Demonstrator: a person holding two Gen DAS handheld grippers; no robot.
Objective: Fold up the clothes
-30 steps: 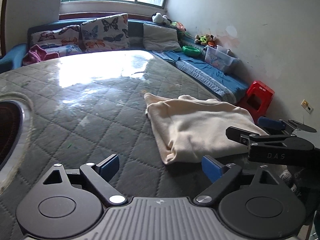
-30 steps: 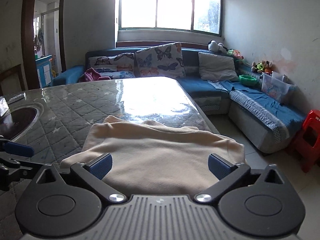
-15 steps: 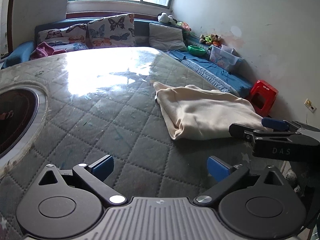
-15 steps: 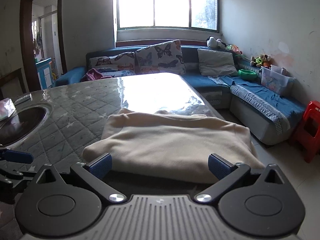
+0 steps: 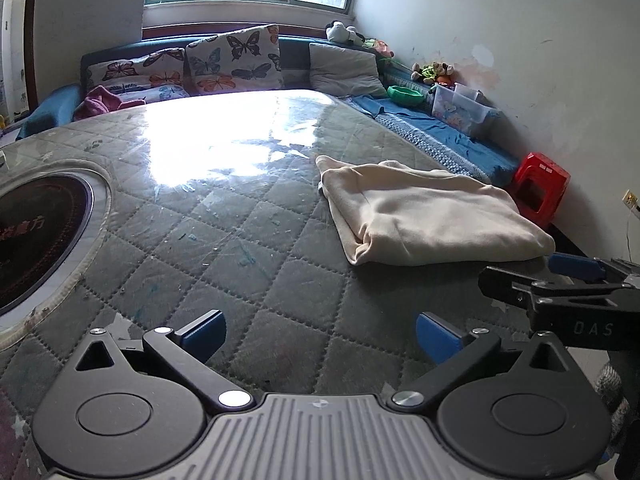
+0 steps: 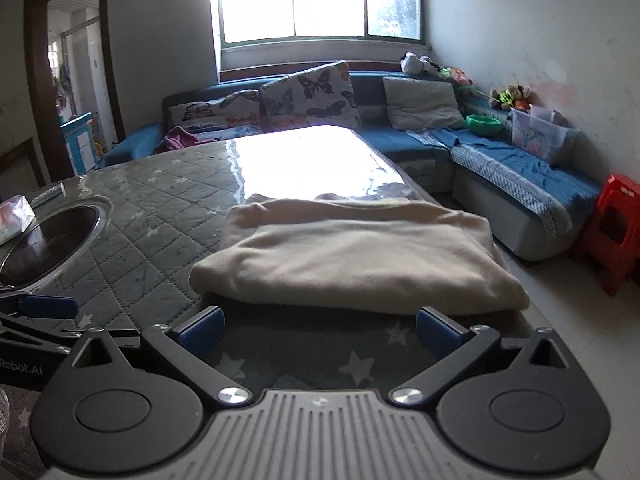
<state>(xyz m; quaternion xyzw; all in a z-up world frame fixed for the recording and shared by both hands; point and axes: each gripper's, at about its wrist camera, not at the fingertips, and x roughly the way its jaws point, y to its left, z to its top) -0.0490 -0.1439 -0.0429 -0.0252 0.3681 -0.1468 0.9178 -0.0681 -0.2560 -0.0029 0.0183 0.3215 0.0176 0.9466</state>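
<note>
Cloth [image 6: 356,264], cream and folded into a thick rectangle, lies on the quilted table [image 5: 224,240] near its right edge. Your right gripper [image 6: 318,330] hovers just short of its near fold, jaws spread wide, holding nothing. Your left gripper [image 5: 320,338] is likewise spread and empty, with the cloth at its 1 o'clock, apart from it. A round inset cooktop [image 5: 36,240] sits at its 10 o'clock.

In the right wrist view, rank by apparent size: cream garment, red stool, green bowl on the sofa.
1. Cream garment, by far the largest; it is also nearest the camera.
2. Red stool, partly cut off at the frame edge.
3. Green bowl, smallest and farthest.
</note>
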